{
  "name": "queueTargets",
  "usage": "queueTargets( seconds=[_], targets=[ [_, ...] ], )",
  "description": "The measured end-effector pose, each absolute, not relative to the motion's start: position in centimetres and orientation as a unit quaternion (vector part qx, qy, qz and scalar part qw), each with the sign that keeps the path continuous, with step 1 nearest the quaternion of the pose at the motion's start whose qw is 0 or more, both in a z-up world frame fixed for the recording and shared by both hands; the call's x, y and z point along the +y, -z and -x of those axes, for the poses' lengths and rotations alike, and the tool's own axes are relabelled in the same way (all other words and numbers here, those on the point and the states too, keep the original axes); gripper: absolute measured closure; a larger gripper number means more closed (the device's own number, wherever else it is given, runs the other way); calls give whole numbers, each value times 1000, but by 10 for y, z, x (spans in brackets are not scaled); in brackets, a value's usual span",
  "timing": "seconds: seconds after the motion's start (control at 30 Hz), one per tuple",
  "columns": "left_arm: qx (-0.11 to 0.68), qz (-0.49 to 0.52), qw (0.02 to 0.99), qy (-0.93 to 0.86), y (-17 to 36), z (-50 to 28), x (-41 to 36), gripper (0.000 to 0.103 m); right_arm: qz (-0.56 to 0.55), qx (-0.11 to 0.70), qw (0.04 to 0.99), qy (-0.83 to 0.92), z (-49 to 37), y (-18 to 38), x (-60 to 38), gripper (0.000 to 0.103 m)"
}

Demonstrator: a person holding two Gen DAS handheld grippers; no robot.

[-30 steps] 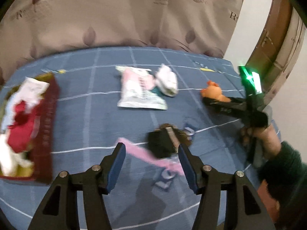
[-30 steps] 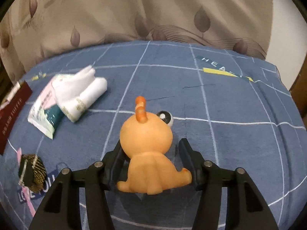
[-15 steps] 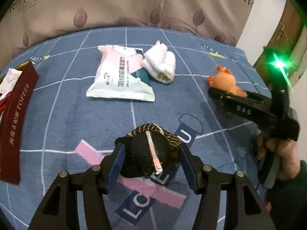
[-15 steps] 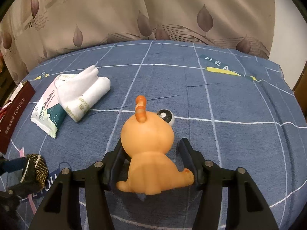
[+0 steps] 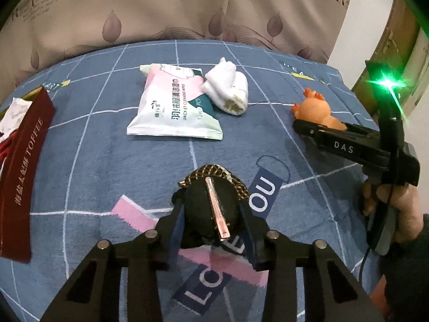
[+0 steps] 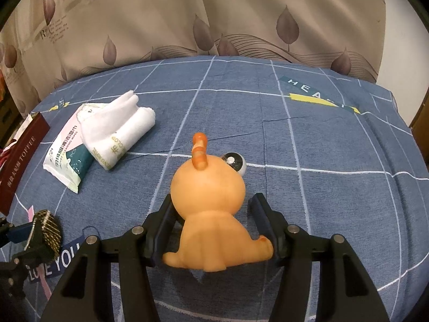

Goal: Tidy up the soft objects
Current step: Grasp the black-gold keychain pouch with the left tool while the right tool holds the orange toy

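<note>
My left gripper (image 5: 213, 214) is shut on a black hair clip with a gold mesh edge (image 5: 211, 204), low over the blue bedspread; the clip also shows in the right wrist view (image 6: 47, 228). My right gripper (image 6: 211, 214) stands open around an orange soft toy (image 6: 211, 209); its left finger touches the toy and its right finger stands apart. The toy also shows in the left wrist view (image 5: 316, 111), with the right gripper (image 5: 308, 128) beside it. A white rolled sock (image 5: 228, 91) leans on a wipes packet (image 5: 171, 110).
A dark red toffee box (image 5: 21, 171) holding soft items stands at the left edge; it also shows in the right wrist view (image 6: 18, 166). A beige leaf-print curtain (image 6: 214, 18) hangs behind the bed. The blue bedspread (image 6: 308, 139) stretches to the right.
My left gripper has moved forward onto the black hair clip and closed on it. The right gripper has stayed around the orange toy.
</note>
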State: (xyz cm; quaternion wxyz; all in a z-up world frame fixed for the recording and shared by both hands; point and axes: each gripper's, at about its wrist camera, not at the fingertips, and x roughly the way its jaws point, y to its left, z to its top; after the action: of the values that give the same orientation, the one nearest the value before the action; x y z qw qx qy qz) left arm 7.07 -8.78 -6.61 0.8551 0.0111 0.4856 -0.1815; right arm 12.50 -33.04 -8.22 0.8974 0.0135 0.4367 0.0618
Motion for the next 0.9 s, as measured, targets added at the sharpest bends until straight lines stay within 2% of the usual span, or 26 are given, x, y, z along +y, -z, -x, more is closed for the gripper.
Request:
queueTargets(
  seconds=[0.27,0.9],
  targets=[
    [489,13,851,189,61,-71,-74,69,-12,437,897,-61,-125,82,-330,47],
    [457,-28,874,162,40,-57,-51,69,-10,437,897,-61,-125,82,-329,46]
  ],
)
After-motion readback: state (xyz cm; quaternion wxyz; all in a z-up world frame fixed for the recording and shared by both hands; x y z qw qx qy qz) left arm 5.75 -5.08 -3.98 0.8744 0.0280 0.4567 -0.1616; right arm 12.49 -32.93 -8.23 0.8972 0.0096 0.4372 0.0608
